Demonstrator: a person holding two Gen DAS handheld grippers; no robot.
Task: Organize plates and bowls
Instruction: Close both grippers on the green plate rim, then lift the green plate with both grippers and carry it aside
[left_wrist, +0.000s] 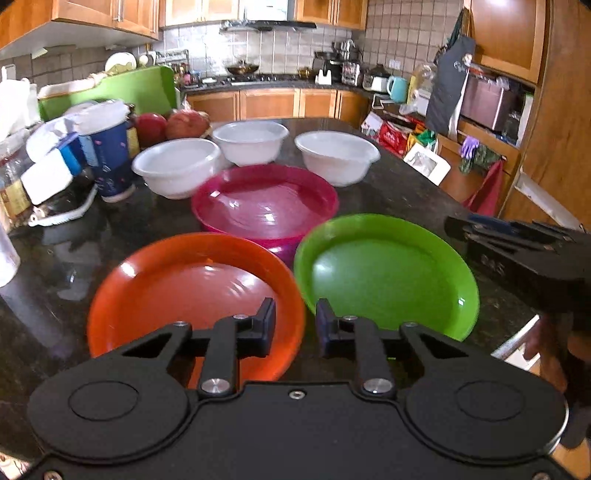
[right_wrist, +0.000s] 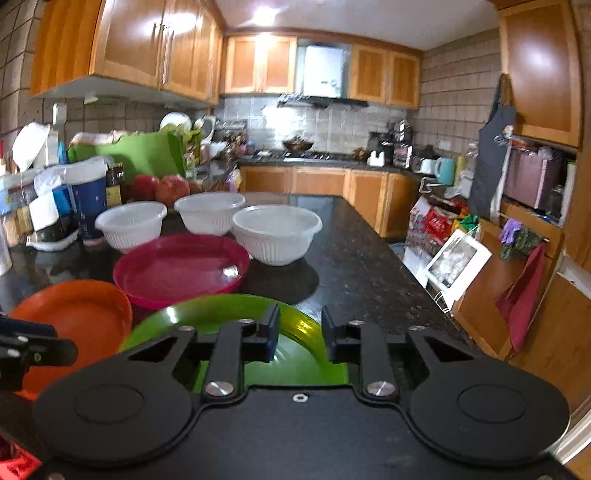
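Nothing sorted yet, judging by the layout: three plates and three bowls sit separately on the dark counter (left_wrist: 406, 192), none stacked. Orange plate (left_wrist: 192, 291) at the near edge, green plate (left_wrist: 388, 273) just beside it toward the right edge, pink plate (left_wrist: 264, 201) behind and between them. Three white bowls further back: one (left_wrist: 177, 166) toward the cluttered left side, one (left_wrist: 251, 142) middle and farthest, one (left_wrist: 338, 155) nearer the right edge. All stacking still to do. Left gripper (left_wrist: 295, 323) hovers tilted down over the near rims of orange and green, jaws narrowed with a gap, nothing between them. Right gripper (right_wrist: 300, 332) hangs over the green plate's near right rim, jaws also narrowed, empty, gripping nothing
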